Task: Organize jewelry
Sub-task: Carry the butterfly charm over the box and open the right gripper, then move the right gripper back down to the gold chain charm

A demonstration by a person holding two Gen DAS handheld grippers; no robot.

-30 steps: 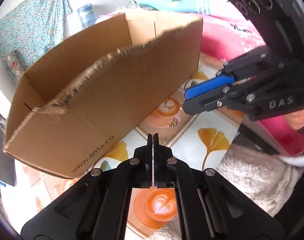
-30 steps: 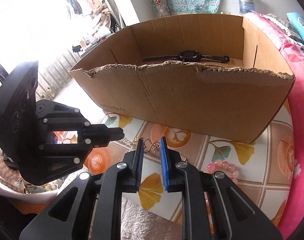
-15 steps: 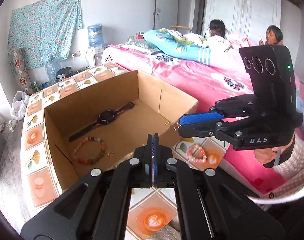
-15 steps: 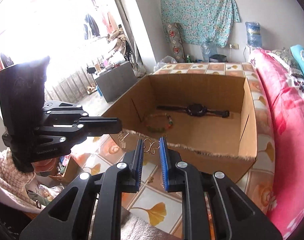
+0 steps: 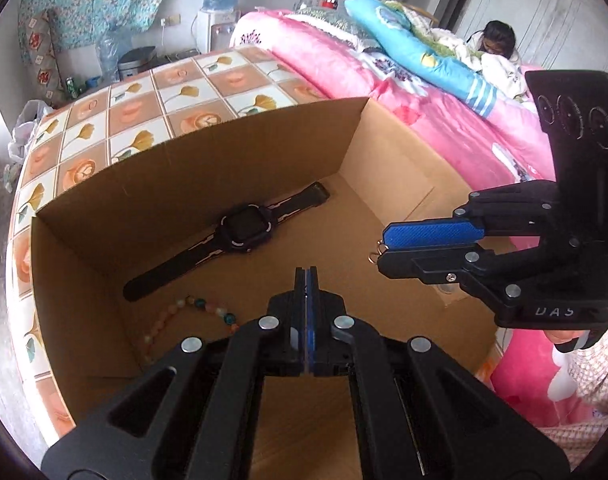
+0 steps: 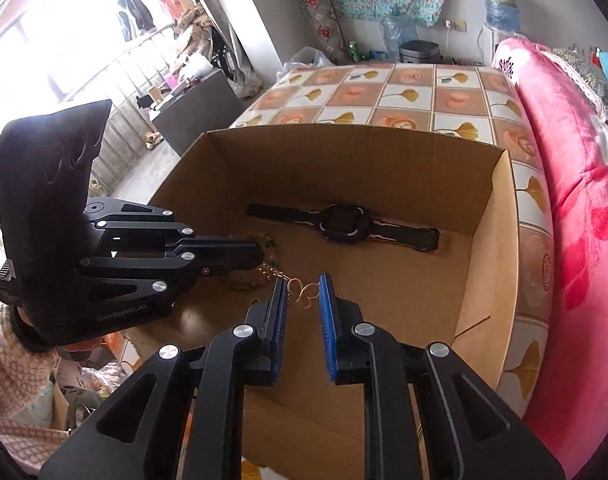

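A thin gold chain [image 6: 278, 274] with a heart-shaped wire piece [image 6: 304, 294] hangs stretched between both grippers, above the inside of an open cardboard box [image 6: 500, 264]. My right gripper [image 6: 302, 288] is shut on the heart piece between its blue pads. My left gripper [image 6: 260, 258] is shut on the chain's other end. In the left wrist view, my left gripper [image 5: 306, 276] shows closed jaws that hide the chain, and small gold rings [image 5: 374, 254] stick out at the tip of the right gripper [image 5: 384, 250]. A black watch [image 5: 244, 234] and a bead bracelet [image 5: 192, 308] lie on the box floor.
The box [image 5: 224, 160] stands on a table with a tile-pattern cloth [image 5: 144, 112]. A pink bed [image 6: 576, 200] runs along the right side, with a person [image 5: 498, 38] on it farther back. A water dispenser [image 5: 220, 0] stands by the far wall.
Both grippers have risen from the tabletop in front of the box and moved forward over its open top, carrying the chain. The box floor with watch and bracelet has come into view.
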